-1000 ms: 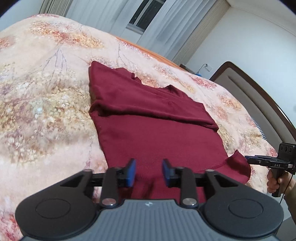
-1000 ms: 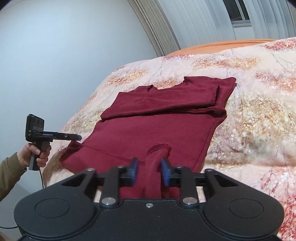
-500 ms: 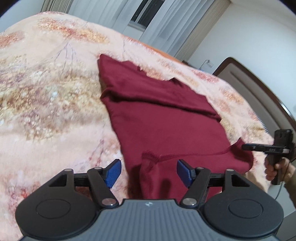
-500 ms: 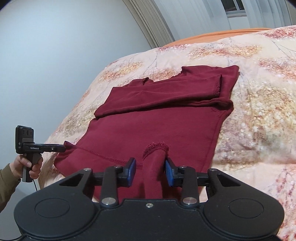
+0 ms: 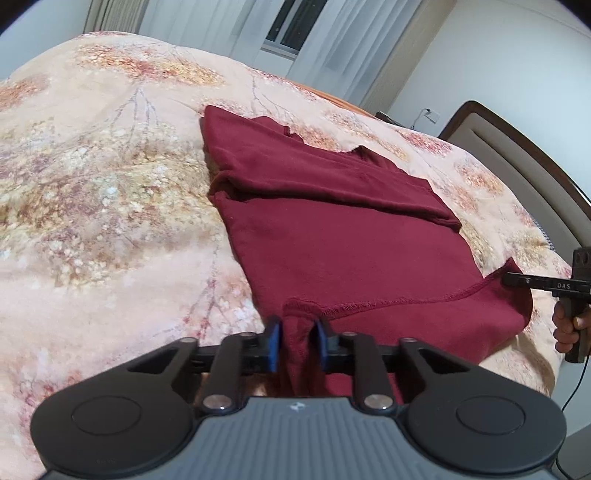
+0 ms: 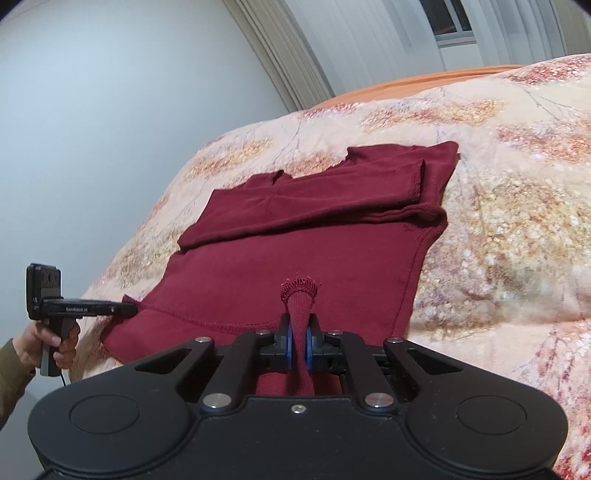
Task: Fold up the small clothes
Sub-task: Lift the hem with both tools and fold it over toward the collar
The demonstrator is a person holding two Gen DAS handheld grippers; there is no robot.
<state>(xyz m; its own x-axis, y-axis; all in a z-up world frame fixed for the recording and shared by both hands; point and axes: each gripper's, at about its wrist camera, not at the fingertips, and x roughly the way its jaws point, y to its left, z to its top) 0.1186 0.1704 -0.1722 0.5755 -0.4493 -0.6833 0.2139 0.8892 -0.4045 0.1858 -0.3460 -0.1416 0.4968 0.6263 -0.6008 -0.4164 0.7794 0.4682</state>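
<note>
A dark red long-sleeved top point(image 5: 332, 229) lies flat on the bed, its sleeves folded across the chest; it also shows in the right wrist view point(image 6: 295, 251). My left gripper point(image 5: 298, 341) is shut on a bunch of the bottom hem at one corner. My right gripper point(image 6: 298, 349) is shut on the hem at the other corner, with a tuft of cloth sticking up between the blue pads. Each gripper shows in the other's view, pinching the hem: the right one point(image 5: 517, 282) and the left one point(image 6: 125, 309).
The bed has a peach floral cover point(image 5: 92, 206). A padded headboard point(image 5: 517, 155) stands at the right of the left wrist view. White curtains and a window point(image 6: 443, 26) are behind the bed. A pale wall point(image 6: 110, 92) runs along the bed's far side.
My left gripper opened wide, moved onto the hem corner and shut on it. My right gripper closed tighter on its hem corner. The top lies as before.
</note>
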